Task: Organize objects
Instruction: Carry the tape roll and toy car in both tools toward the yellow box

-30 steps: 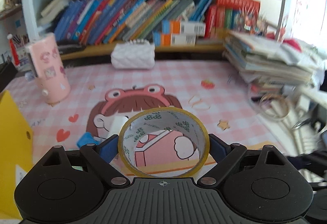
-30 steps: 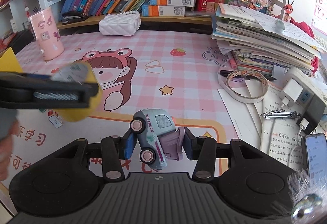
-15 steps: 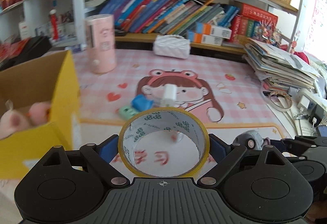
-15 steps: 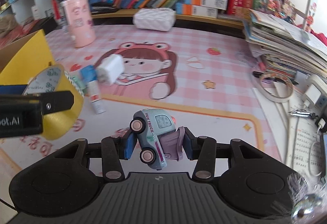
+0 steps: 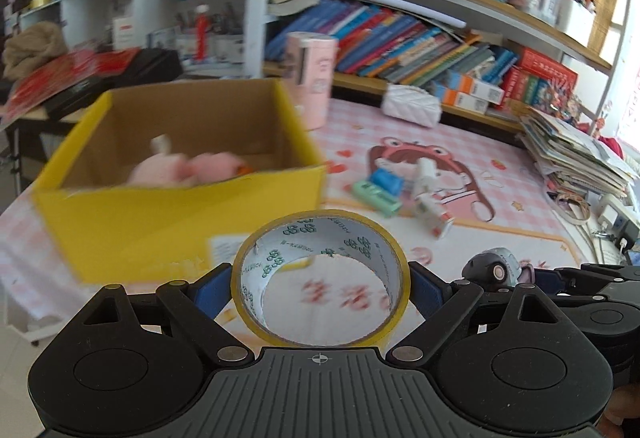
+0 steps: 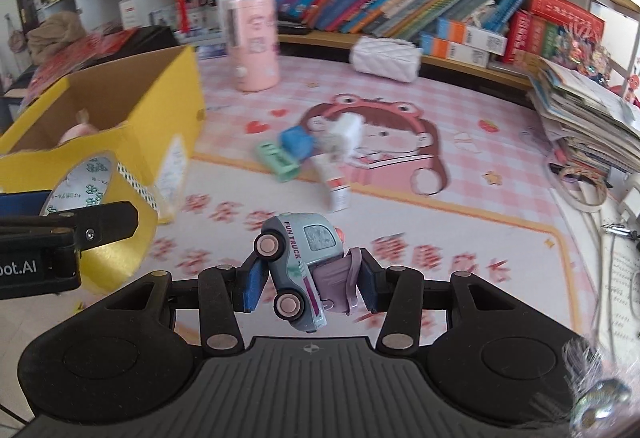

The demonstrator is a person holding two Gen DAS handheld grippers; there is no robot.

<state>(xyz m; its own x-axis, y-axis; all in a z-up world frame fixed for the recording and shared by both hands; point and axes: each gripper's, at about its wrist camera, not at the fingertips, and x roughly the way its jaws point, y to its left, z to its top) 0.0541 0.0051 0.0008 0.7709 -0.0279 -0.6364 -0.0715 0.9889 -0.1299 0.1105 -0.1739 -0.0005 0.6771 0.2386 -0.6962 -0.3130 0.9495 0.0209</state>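
My left gripper (image 5: pixel 320 286) is shut on a yellow roll of tape (image 5: pixel 320 234), held above the pink mat in front of the yellow cardboard box (image 5: pixel 172 222). The box holds pink plush toys (image 5: pixel 188 168). My right gripper (image 6: pixel 306 278) is shut on a pale blue toy truck (image 6: pixel 298 258), tilted nose up, to the right of the left gripper. The tape also shows in the right wrist view (image 6: pixel 86 186), next to the box (image 6: pixel 132 134). The truck shows in the left wrist view (image 5: pixel 494 268).
On the mat lie a green eraser-like block (image 6: pixel 278 162), a blue block (image 6: pixel 296 142), a white charger (image 6: pixel 346 132) and a small white box (image 6: pixel 338 190). A pink cylinder (image 6: pixel 252 44) and white purse (image 6: pixel 386 52) stand near the bookshelf. Stacked papers (image 6: pixel 588 118) lie right.
Both grippers have swung left with their loads. The yellow box has come from the left edge to the centre-left of both views and is closer.
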